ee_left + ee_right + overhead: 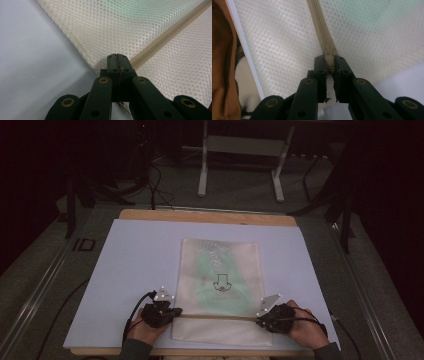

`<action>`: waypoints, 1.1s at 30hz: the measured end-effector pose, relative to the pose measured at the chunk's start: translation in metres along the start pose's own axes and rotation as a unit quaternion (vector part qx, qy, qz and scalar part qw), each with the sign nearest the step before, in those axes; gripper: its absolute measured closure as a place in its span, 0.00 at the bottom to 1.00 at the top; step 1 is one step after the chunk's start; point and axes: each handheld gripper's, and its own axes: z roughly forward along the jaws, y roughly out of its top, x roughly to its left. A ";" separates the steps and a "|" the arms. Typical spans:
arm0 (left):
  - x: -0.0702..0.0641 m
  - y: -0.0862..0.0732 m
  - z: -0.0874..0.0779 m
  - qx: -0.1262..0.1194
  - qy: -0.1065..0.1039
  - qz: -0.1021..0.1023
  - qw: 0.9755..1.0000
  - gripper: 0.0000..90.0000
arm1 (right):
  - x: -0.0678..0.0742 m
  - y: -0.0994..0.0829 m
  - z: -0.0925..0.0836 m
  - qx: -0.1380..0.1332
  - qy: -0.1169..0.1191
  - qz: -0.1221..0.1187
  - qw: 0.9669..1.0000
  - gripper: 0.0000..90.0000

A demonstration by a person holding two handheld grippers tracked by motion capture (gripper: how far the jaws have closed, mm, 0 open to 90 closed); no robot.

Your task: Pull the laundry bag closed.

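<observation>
The mesh bag [220, 285] lay flat on the white sheet [130, 270]. The left gripper [117, 60] pinched its corner shut, and the right gripper [329, 63] clamped the zipper pull [329, 61]. A sideways tug could have slipped that small pull free or jammed the zipper [170, 33].

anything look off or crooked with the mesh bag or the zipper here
Nothing stands out. The mesh bag lies flat and square on the white sheet; its zipper runs straight between the left gripper and right gripper.

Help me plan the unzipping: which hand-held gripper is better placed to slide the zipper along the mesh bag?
Right hand-held gripper: it pinches the beige zipper pull, while the left merely anchors the cream mesh bag's edge.
</observation>
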 end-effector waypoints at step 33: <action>0.001 -0.001 -0.001 -0.008 -0.007 0.020 1.000 0.96 | -0.012 -0.028 -0.005 -0.038 0.003 0.038 0.999 0.60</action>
